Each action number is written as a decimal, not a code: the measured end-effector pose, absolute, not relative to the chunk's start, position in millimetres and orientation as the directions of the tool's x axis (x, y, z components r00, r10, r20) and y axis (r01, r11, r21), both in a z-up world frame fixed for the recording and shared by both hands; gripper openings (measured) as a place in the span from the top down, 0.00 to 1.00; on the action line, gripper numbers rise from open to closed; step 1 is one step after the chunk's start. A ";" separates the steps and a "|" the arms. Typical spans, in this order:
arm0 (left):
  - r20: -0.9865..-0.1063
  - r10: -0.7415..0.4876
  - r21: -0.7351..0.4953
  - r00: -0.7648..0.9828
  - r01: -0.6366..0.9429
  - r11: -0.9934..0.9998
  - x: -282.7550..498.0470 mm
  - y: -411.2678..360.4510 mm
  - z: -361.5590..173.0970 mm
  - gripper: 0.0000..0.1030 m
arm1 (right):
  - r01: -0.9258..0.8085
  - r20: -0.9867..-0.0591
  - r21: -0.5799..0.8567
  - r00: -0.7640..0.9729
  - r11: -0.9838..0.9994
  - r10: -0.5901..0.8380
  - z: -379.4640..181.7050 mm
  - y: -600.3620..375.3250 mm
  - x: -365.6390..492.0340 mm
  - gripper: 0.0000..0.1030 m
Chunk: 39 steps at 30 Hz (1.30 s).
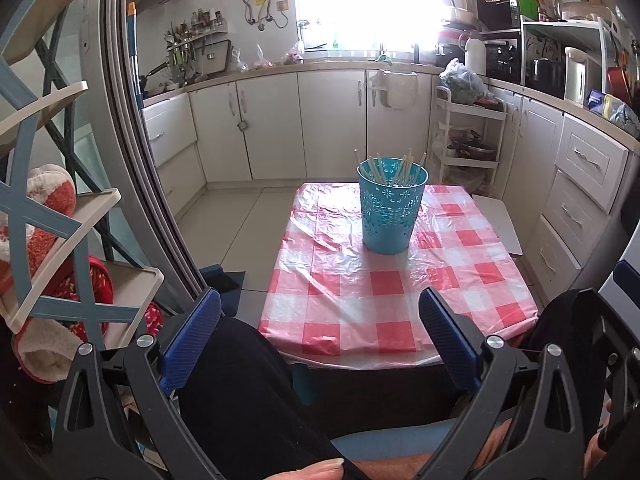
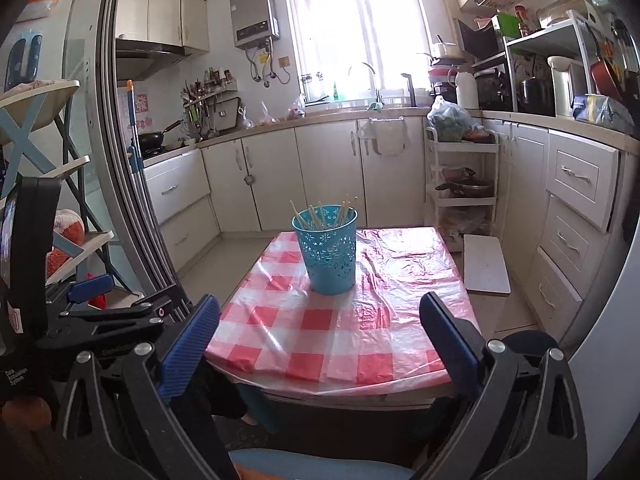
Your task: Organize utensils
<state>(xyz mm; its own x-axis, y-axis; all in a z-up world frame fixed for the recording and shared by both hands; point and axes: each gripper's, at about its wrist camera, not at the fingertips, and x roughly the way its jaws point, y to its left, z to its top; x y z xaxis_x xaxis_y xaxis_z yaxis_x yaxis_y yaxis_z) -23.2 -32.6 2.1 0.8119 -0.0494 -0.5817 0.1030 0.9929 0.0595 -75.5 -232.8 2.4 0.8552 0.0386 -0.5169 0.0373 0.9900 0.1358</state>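
One teal perforated bin [image 1: 391, 207] is standing upright on the checkered table [image 1: 360, 300], toward its far edge, roughly mid-width. Several pale chopsticks [image 1: 394, 170] are sticking up out of it, leaning at mixed angles; exact count is hard to tell. Rest of the tablecloth is showing only wrinkles and glare.

Left gripper [image 1: 320, 336] is hanging low at the near edge, jaws spread wide, nothing between them, well apart from the bin. Right gripper [image 2: 320, 340] is sitting at the same near edge, jaws likewise released and empty, pointing toward the bin [image 2: 327, 250].

Left wrist view is showing a dark-clothed leg [image 1: 256, 400] under the fingers and a fingertip [image 1: 320, 470] at the bottom edge; right wrist view is not. Right wrist view is showing the left gripper's black body [image 2: 100, 316] off to the side, plus a white board [image 2: 486, 264] on the floor beside the table's right edge.
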 end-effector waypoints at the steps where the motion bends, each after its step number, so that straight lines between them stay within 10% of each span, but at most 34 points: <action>1: -0.579 -0.048 0.060 0.814 0.101 0.993 -24.5 -32.6 2.7 0.07 | 0.035 -0.515 0.135 0.856 0.990 0.040 2.9 -232.6 -75.9 0.07; 39: -0.603 -0.067 -0.026 0.795 0.065 0.998 -13.9 -12.1 -10.9 0.07 | 0.019 -0.578 0.136 0.813 0.991 0.064 -10.0 -227.6 -71.9 0.07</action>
